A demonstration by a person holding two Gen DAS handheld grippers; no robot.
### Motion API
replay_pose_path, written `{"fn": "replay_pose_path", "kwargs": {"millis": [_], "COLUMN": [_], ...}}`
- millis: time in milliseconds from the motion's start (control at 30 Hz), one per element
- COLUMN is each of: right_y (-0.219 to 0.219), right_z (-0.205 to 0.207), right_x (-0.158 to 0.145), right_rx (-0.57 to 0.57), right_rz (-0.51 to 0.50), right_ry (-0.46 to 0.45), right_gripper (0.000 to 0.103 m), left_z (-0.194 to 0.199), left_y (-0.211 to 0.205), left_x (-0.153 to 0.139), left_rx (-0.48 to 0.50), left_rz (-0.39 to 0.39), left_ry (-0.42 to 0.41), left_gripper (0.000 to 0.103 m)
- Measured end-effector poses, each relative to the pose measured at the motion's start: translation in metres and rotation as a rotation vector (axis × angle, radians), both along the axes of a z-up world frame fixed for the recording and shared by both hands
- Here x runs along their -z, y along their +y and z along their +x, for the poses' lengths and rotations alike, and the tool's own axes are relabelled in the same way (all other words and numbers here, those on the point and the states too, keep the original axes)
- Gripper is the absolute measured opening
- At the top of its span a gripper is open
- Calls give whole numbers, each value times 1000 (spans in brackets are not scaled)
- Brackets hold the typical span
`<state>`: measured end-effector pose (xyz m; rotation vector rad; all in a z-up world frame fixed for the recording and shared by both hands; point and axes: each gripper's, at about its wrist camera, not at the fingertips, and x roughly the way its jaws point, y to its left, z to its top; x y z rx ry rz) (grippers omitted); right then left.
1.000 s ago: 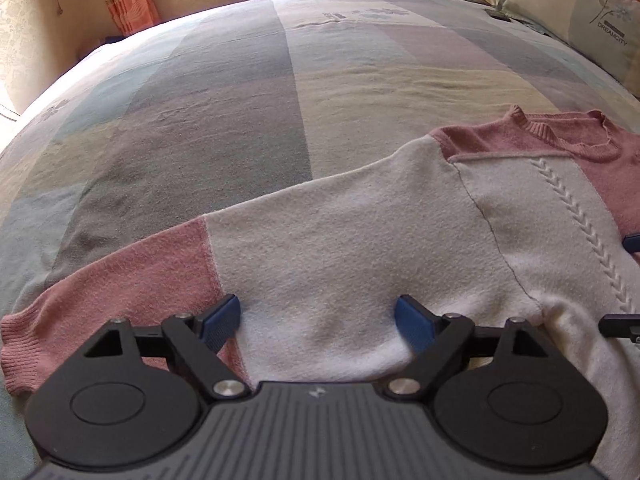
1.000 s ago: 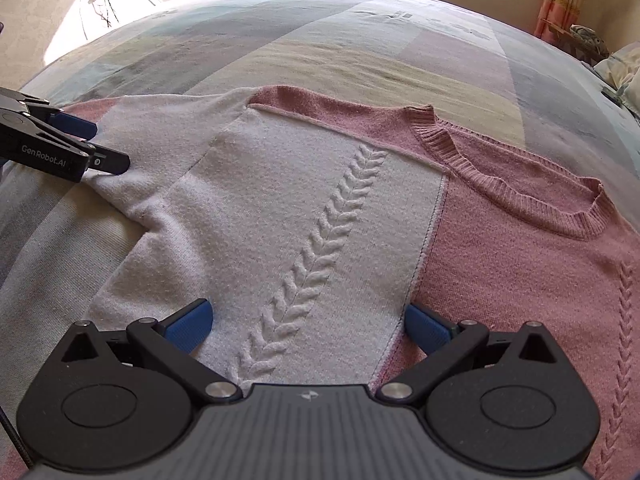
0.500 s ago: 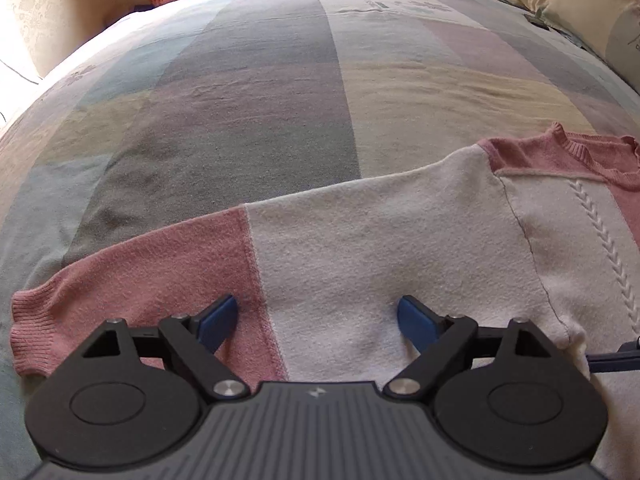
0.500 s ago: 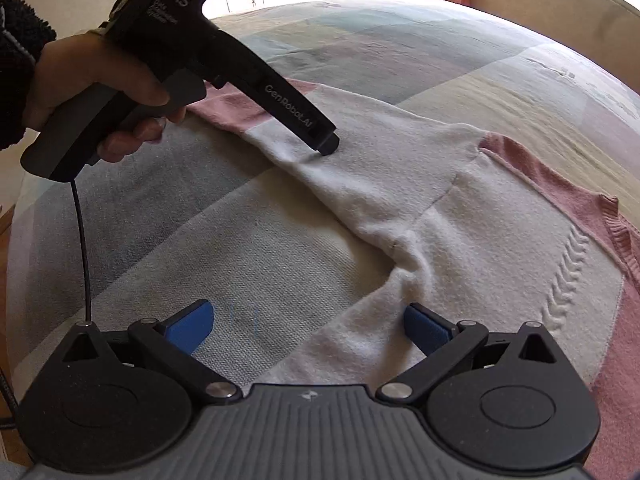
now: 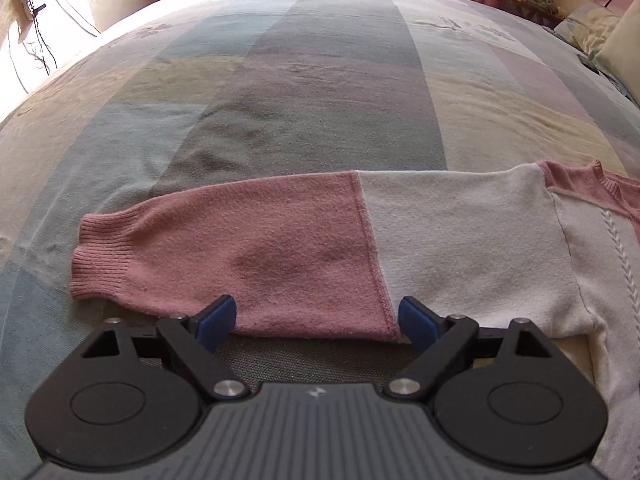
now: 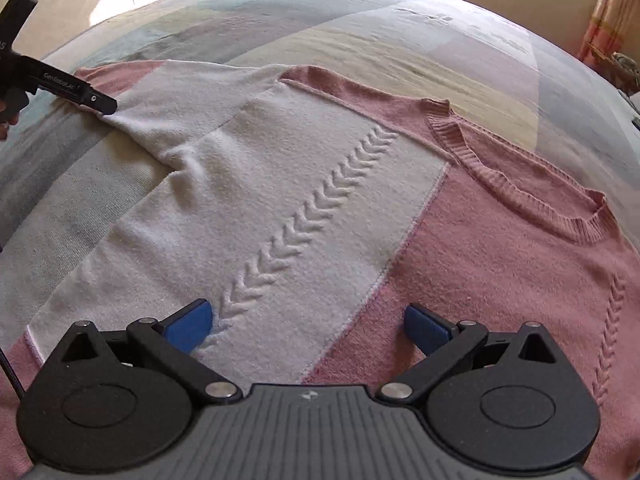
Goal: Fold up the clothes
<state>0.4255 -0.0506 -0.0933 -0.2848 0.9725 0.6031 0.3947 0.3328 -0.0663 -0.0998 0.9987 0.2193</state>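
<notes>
Since the knit sweater (image 6: 304,184) is soft and limp, pinch its pink sleeve's (image 5: 248,248) near edge; your left gripper (image 5: 316,320) and right gripper (image 6: 308,326) are both spread, holding nothing.

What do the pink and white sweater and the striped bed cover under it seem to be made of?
The pink and white knitted sweater looks like soft, slightly fuzzy yarn, wool or acrylic: ribbed cuff, ribbed neckline and a raised chevron cable show. The pastel striped bed cover looks like a matte woven cloth, perhaps cotton, with a fine grainy surface.

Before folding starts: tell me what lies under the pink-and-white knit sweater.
The pink-and-white knit sweater lies flat on the pastel patchwork bedspread. Whatever else might be beneath is covered.
</notes>
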Motion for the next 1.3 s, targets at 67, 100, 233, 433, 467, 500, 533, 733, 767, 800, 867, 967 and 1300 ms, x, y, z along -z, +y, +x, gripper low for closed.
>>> {"fn": "replay_pose_path", "kwargs": {"millis": [67,100,233,433,467,500,533,733,767,800,867,967,1300], "right_y": [-3,1,13,12,12,12,12,16,17,17,18,21,29], "right_z": [-4,-6,-2,-1,-1,-1,-2,-1,-1,0,0,1,0], "right_x": [2,3,4,4,5,5,5,4,4,4,5,5,3], "right_rx": [3,-1,45,39,36,35,34,56,58,59,65,86,170], "right_rz": [13,1,-11,-11,-10,-8,-6,-14,-14,-14,-14,-17,-26], "right_ry": [-11,-22,-15,-9,-11,-15,-19,-21,-21,-21,-23,-26,-44], "right_gripper": [103,103,103,103,103,103,103,103,103,103,103,103,103], "left_z": [5,7,17,11,13,15,18,27,28,30,36,49,72], "left_y": [15,23,54,103,108,113,118,104,92,77,42,-17,-87], "left_x": [3,5,12,0,0,-1,3,-3,-11,-16,-22,-21,8], "left_rx": [-35,-53,-123,-285,-286,-286,-281,-297,-250,-194,-63,158,370], "left_rz": [-17,-25,-59,-44,-87,-130,-170,0,-2,-14,-47,-86,-61], "left_ry": [3,4,10,-19,-30,-41,-45,-32,-55,-67,-74,-77,-45], "left_gripper": [88,88,89,85,86,86,86,84,85,86,86,87,86]}}
